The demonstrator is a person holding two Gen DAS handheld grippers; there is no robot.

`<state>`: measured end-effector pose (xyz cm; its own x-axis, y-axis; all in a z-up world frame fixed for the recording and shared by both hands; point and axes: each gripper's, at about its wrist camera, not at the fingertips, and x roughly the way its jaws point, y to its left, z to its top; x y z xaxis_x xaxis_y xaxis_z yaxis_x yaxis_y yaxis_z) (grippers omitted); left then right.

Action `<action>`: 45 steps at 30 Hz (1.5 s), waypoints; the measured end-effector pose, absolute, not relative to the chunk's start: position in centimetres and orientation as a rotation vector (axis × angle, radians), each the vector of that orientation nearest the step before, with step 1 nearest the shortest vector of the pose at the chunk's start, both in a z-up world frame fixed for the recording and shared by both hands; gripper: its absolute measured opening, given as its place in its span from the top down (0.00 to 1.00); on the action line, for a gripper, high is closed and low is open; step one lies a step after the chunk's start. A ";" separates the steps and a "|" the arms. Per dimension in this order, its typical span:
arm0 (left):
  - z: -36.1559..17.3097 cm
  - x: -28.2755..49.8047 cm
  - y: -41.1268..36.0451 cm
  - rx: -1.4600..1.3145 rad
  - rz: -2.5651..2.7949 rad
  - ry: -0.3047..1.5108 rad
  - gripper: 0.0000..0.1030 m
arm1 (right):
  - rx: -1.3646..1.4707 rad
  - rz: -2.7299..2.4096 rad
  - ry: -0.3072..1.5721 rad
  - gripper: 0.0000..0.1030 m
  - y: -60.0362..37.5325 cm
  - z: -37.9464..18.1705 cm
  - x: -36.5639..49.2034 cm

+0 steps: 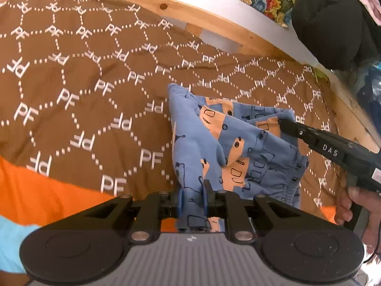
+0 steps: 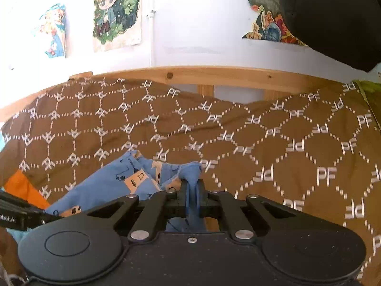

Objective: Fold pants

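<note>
The pants are small, blue with orange patches and black line drawings. They lie bunched on a brown bedspread printed with white "PF" letters. My left gripper is shut on a fold of the blue cloth at the near edge. My right gripper comes in from the right in the left wrist view and pinches the pants' far right part. In the right wrist view my right gripper is shut on a blue fold, and the pants spread to its left.
A wooden bed rail runs along the back under a white wall with stickers. A black bulky object sits at the upper right. Orange cloth lies at the near left of the bedspread.
</note>
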<state>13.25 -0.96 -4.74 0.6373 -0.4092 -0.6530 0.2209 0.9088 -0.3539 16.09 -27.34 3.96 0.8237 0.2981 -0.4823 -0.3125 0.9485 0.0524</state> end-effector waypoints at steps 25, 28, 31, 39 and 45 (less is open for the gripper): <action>-6.2 24.9 -2.0 -0.297 -0.256 0.821 0.77 | -0.075 0.257 0.599 0.84 -27.3 1.6 30.6; -5.8 24.8 -1.9 -0.294 -0.252 0.819 0.68 | -0.091 0.244 0.567 0.76 -27.0 1.9 29.9; -5.2 24.5 -1.8 -0.280 -0.246 0.800 0.59 | -0.108 0.240 0.533 0.67 -26.7 2.3 29.2; -3.1 23.4 -1.6 -0.230 -0.230 0.733 0.26 | -0.093 0.217 0.449 0.39 -26.4 3.5 26.6; -1.6 21.6 -1.2 -0.193 -0.192 0.657 0.02 | -0.079 0.186 0.402 0.15 -26.2 3.9 23.9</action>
<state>21.60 -1.18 -1.58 0.7754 -0.2367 -0.5854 0.1149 0.9645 -0.2377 23.86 -26.17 3.89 0.9036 0.1640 -0.3956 -0.1952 0.9800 -0.0396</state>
